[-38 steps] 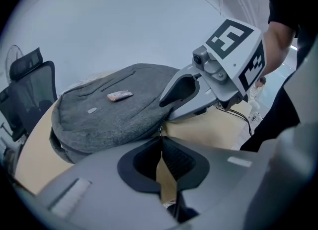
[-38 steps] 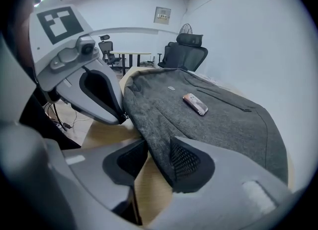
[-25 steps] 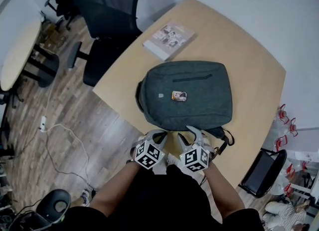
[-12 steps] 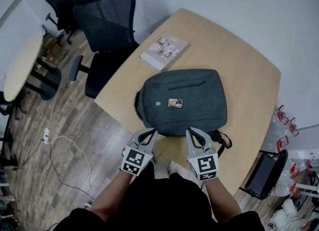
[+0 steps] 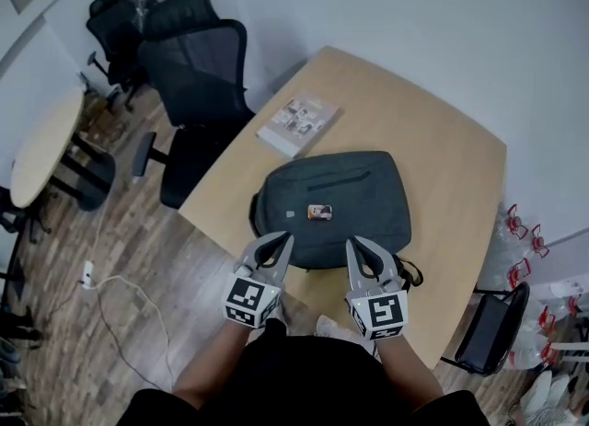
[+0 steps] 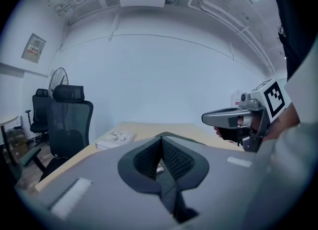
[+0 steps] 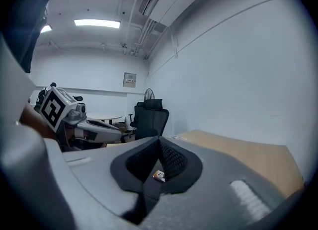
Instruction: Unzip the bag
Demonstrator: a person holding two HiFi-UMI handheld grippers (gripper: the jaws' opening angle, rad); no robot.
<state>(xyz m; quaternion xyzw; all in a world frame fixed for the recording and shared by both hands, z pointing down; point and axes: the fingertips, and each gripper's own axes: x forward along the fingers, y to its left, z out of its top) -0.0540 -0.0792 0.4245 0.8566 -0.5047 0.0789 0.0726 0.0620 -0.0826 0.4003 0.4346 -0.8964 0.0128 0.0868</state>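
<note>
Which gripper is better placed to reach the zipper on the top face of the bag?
Right, by a little. The dark zipper line on the bag lies more nearly ahead of the right gripper than the left gripper. Both have shut, empty jaws; the pull cannot be made out.

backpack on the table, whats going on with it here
A person holds a gripper in each hand over the near edge of a dark grey backpack lying flat on a wooden table. The left gripper and right gripper both have their jaws shut and empty, and neither touches the backpack. From above it looks zipped up, so unzipping has not started. A book lies on the table beyond it.
</note>
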